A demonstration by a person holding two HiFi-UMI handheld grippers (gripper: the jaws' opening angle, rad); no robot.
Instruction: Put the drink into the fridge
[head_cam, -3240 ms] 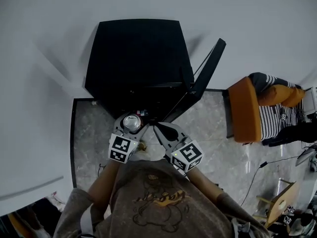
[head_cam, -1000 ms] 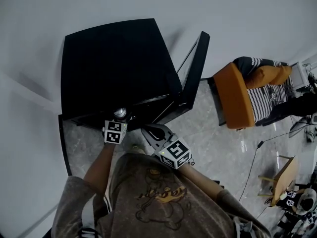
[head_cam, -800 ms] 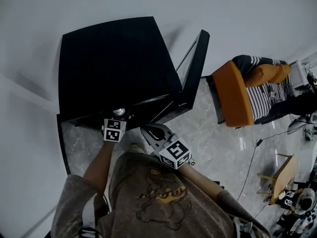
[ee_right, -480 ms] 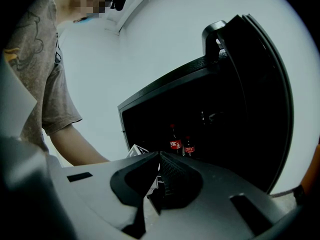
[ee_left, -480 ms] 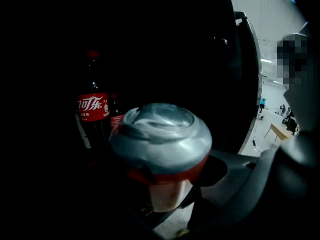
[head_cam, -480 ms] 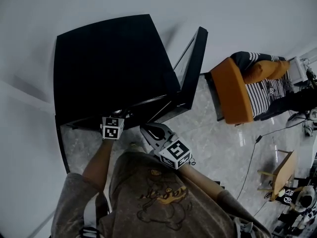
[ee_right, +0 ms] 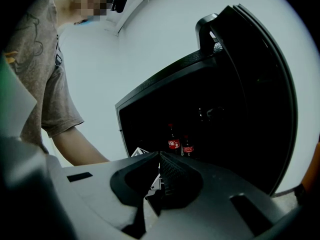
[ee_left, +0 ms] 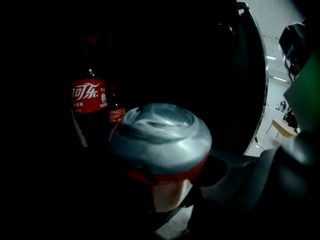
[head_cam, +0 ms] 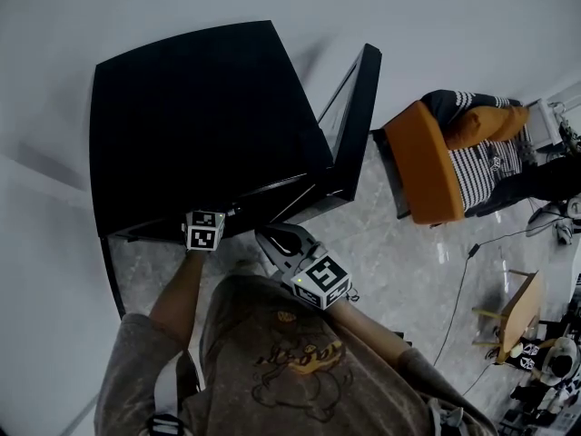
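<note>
Left gripper view: left claw (head_cam: 205, 229) clamped on the drink can (ee_left: 160, 136), silver top toward cam, red band below. Can sits in the dark opening of the black fridge (head_cam: 200, 107), w/ two cola bottles (ee_left: 89, 98) upright behind it, to its left. Fridge door (head_cam: 358, 125) stands open on the right. Right claw (ee_right: 159, 176) pressed together, nothing in it, just outside the fridge front.

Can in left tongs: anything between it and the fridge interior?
Nothing visible. Fridge door stands open; the can, gripped by the left tongs, is at the opening. Two cola bottles stand deeper, left of it.
</note>
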